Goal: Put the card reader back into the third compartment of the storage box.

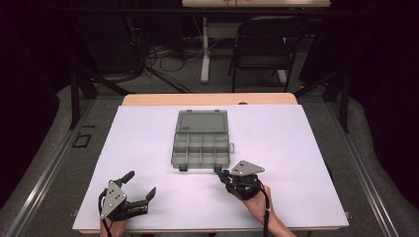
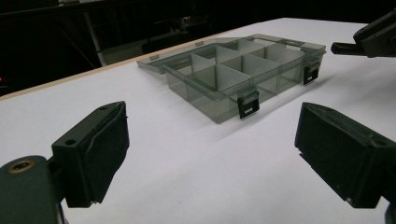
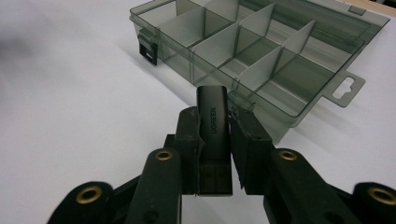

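A clear grey compartment box (image 1: 201,147) lies open in the middle of the white table, lid (image 1: 202,121) folded back, its compartments empty. My right gripper (image 1: 221,174) hovers at the box's near right corner, shut on a small black adapter (image 3: 213,121) marked UGREEN, whose tip points at the box (image 3: 261,60). My left gripper (image 1: 140,185) rests near the table's front left, jaws wide open with nothing between them. In the left gripper view the box (image 2: 238,74) lies ahead, with the right gripper's adapter tip (image 2: 343,47) at upper right.
The white sheet (image 1: 148,148) covers the wooden table. Beyond the far edge stand a dark folding chair (image 1: 264,44), a white table leg (image 1: 205,49) and loose cables on the floor. Metal rails run along both sides.
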`<state>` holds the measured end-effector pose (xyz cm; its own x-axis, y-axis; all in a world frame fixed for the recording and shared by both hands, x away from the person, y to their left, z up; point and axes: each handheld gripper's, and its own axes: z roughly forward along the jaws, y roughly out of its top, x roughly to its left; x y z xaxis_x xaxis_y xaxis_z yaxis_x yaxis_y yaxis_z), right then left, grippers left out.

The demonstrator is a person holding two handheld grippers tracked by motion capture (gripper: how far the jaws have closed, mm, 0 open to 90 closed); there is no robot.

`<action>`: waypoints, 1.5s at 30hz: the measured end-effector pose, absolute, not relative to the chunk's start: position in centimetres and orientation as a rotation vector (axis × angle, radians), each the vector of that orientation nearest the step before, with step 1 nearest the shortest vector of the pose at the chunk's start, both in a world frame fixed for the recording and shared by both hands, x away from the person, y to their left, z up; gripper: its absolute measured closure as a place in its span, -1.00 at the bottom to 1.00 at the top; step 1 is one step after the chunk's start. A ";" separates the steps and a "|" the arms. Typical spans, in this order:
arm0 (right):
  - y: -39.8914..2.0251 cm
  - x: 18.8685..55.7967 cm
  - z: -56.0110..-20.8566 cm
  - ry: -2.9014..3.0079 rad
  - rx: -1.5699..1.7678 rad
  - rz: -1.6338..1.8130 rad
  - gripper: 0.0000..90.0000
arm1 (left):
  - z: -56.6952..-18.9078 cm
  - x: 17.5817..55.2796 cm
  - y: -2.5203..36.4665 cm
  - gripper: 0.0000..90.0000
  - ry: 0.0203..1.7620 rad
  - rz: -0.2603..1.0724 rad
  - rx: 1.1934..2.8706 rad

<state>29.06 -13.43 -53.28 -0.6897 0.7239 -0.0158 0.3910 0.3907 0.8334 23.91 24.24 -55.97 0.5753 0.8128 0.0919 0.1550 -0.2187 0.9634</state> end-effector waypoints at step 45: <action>-15.2 30.5 -50.8 2.168 0.968 1.228 0.63 | -55.9 23.9 24.3 -0.77 0.814 0.757 1.713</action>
<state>30.49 -15.17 -50.84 -0.6438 0.7635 -0.0514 0.3483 0.3522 0.8687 23.90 24.33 -55.93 0.5692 0.8165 0.0966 0.1562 -0.2227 0.9623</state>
